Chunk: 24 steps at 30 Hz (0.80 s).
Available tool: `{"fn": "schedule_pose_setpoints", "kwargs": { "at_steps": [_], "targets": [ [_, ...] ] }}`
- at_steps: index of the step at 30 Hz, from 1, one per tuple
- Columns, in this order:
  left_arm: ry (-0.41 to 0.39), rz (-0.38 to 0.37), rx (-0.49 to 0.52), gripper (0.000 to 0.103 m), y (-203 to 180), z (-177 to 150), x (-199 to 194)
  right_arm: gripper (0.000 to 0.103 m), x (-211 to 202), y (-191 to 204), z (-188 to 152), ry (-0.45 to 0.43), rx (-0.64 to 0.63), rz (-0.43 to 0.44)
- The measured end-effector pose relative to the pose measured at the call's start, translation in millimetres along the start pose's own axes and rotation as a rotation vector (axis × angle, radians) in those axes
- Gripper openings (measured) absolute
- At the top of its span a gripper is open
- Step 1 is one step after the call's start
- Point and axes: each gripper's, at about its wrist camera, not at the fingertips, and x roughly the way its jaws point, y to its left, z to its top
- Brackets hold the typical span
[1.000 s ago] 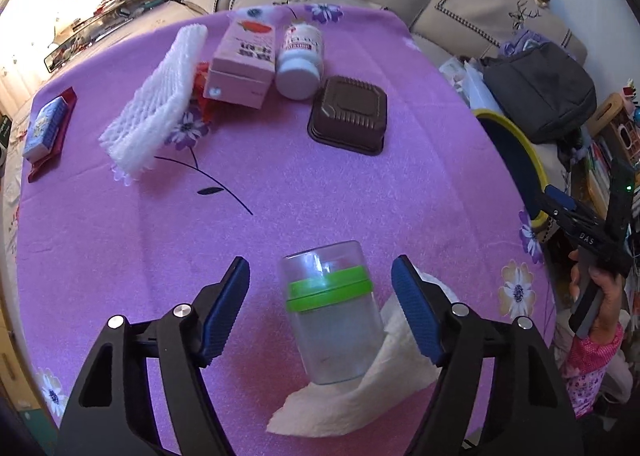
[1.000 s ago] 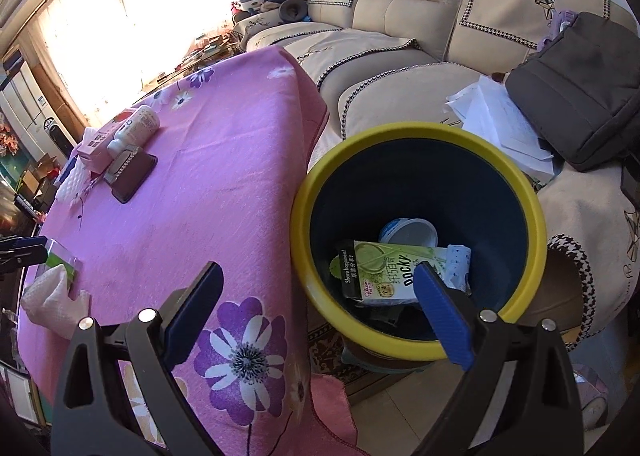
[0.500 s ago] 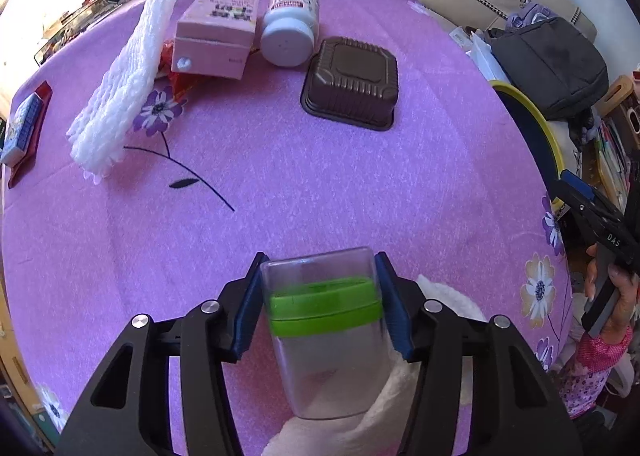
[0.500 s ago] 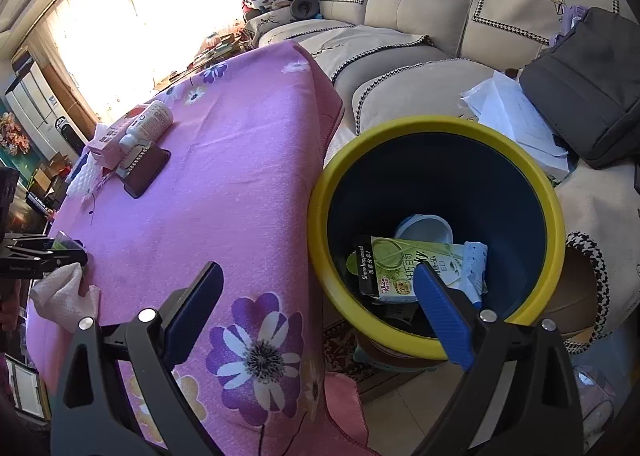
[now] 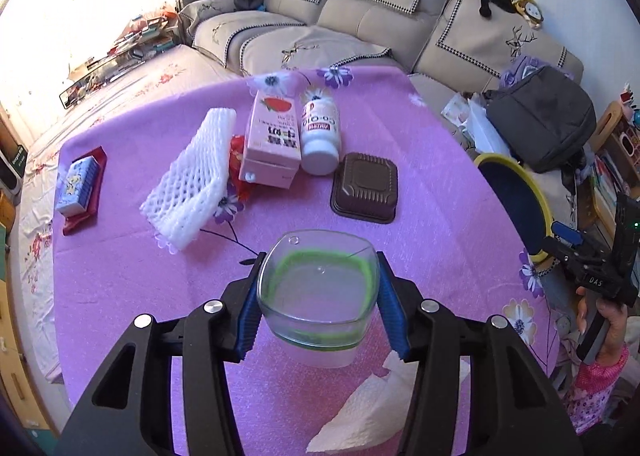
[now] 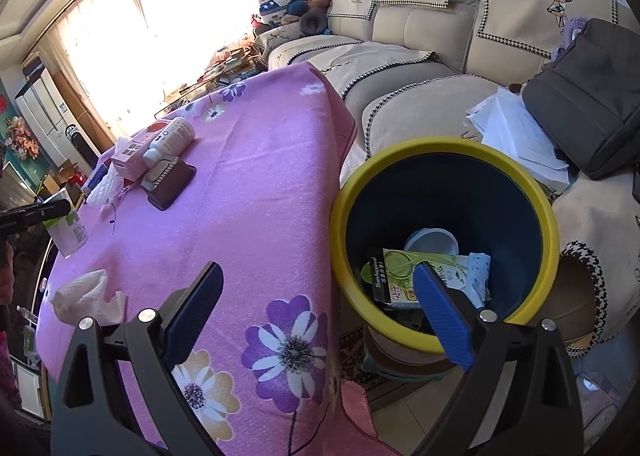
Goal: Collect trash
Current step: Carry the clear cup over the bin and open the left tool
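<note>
My left gripper (image 5: 318, 302) is shut on a clear plastic cup with a green band (image 5: 320, 288) and holds it above the purple tablecloth (image 5: 432, 224); the cup also shows in the right wrist view (image 6: 66, 234). A crumpled white tissue (image 5: 372, 412) lies just below it. My right gripper (image 6: 320, 312) is open and empty, beside the table's edge, over the near rim of the yellow-rimmed blue bin (image 6: 444, 244), which holds a green packet and a white lid.
On the table are a brown tray (image 5: 365, 187), a white bottle (image 5: 320, 132), a pink carton (image 5: 272, 144), white foam netting (image 5: 192, 184) and a blue box (image 5: 77, 186). A beige sofa (image 6: 420, 40) with a grey bag (image 6: 588, 96) stands behind.
My left gripper closed on the cup and lifted it off the table, away from the tissue. My right gripper drifted slightly near the bin and stayed open.
</note>
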Motion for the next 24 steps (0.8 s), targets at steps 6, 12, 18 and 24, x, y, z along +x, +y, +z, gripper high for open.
{"fn": "schedule_pose_setpoints", "kwargs": {
  "at_steps": [6,12,18,24],
  "targets": [
    [-0.032,-0.029,0.050,0.051,-17.6,3.6,-19.3,0.091,-13.3,-0.6,-3.2,-0.032,0.011,-0.002],
    [-0.058,-0.113,0.140,0.051,-61.7,18.0,-29.1,0.091,-30.6,-12.4,-12.6,-0.061,0.033,-0.062],
    [-0.062,-0.228,0.266,0.051,-140.5,43.8,-17.4,0.091,-53.4,-38.7,-22.7,-0.111,0.082,-0.156],
    [-0.022,-0.333,0.361,0.051,-236.2,64.2,18.3,0.091,-68.7,-67.3,-35.0,-0.135,0.146,-0.170]
  ]
}}
